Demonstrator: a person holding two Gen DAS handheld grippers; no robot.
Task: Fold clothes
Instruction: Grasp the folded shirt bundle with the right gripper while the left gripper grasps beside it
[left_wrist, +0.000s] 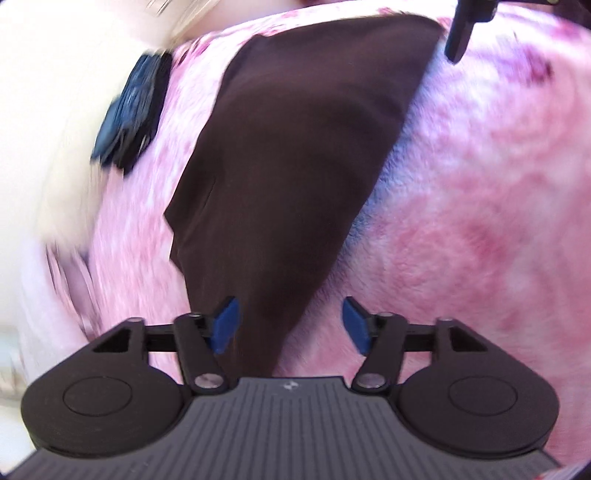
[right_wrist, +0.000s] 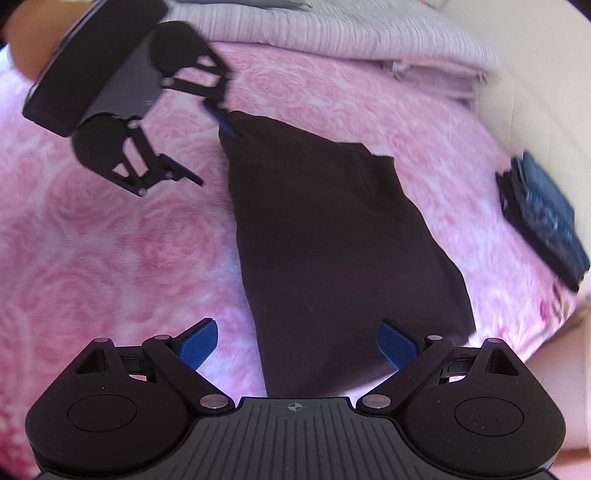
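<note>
We see the brown garment (right_wrist: 332, 236) lying flat on the pink blanket (right_wrist: 110, 240), already folded into a long narrow strip with layered edges showing along one side. We judge the lengthwise folds done; a crosswise fold, end to end, appears to remain, along with any final squaring up.

The left gripper (left_wrist: 290, 325) stands with its jaws apart, the garment's narrow end lying between them and one pad close at its edge; we see no pinch. In the right wrist view it sits at the garment's far corner.

The right gripper (right_wrist: 297, 345) is spread wide over the garment's near end, pads clear of the cloth.

A dark blue stack (right_wrist: 543, 218) lies beside the garment toward the blanket's edge, looking like earlier finished work. A pale ribbed cover (right_wrist: 369, 44) lies beyond the garment's far end.
</note>
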